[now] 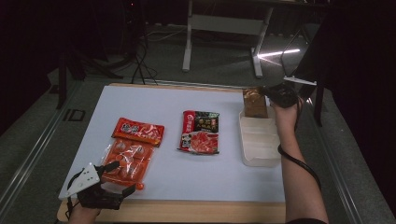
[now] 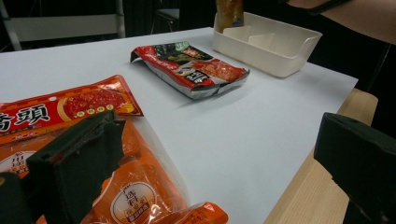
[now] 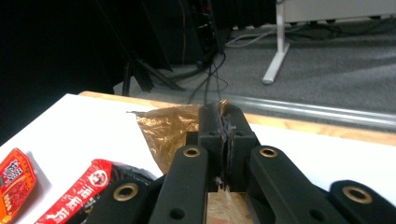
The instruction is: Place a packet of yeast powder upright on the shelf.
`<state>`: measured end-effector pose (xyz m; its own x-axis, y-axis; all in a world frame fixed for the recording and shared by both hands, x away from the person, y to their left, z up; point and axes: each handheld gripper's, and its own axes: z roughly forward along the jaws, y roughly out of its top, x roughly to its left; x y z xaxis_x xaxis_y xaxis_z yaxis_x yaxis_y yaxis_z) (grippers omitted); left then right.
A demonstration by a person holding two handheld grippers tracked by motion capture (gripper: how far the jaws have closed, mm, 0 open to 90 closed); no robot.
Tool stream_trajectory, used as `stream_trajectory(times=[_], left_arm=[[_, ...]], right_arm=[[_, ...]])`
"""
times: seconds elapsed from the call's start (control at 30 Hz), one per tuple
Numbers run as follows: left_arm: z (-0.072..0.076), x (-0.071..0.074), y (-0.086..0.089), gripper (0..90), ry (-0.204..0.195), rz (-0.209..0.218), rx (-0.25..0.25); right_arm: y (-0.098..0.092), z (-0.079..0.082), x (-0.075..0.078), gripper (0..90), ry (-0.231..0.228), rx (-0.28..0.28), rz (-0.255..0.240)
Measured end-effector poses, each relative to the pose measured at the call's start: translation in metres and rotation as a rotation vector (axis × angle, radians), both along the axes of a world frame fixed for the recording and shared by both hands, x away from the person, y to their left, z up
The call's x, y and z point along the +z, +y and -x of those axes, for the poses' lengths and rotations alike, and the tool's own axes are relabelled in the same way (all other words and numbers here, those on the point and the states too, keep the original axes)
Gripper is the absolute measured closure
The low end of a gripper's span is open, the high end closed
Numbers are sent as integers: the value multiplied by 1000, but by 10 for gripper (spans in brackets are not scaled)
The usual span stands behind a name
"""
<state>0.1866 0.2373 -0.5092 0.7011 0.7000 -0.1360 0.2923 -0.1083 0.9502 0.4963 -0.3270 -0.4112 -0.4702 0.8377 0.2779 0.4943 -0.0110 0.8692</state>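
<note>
Beside orange packet (image 1: pixel 132 151), red-black packet (image 1: pixel 200 132)

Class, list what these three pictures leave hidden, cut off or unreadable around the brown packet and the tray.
1. Brown packet: its lower end, high view, hidden inside the white tray.
2. Same packet, right gripper view: the right tool, shut on its edge, covers the middle.
3. Same packet, left gripper view: top cut off by the frame edge.
4. Print on the red-and-black packet: too small, high view.
5. Orange packet: partly behind the open left tool.
</note>
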Motion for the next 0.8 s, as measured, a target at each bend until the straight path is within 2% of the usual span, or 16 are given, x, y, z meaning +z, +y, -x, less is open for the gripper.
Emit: stream_trajectory(times=[0.17,0.33,0.4,0.43,0.47,0.5,0.53,0.6,0.67,0.8], left_arm=[[0,0,0,9,0,1,0],[0,0,0,10,1,3,0],[0,0,0,10,2,3,0],[0,0,-1,9,2,3,0],[0,0,-1,9,2,3,-1],[0,0,-1,10,2,3,0],[0,0,-1,10,2,3,-1],[0,0,-1,10,2,3,-2],[0,0,-1,10,2,4,-3],[-1,0,-1,10,6,3,-8]], right_arm=[[-17,6,-4,861,16,-39,-6],[-27,10,-3,810,33,-81,22],[-29,12,-1,760,32,-92,46],[-31,15,4,707,19,-99,48],[-31,15,4,707,19,-99,48],[-31,18,8,669,-4,-111,73],[-31,18,8,669,-4,-111,73],[-31,21,14,608,-29,-111,67],[-29,26,21,577,-32,-112,73],[-24,33,26,530,-35,-94,72]])
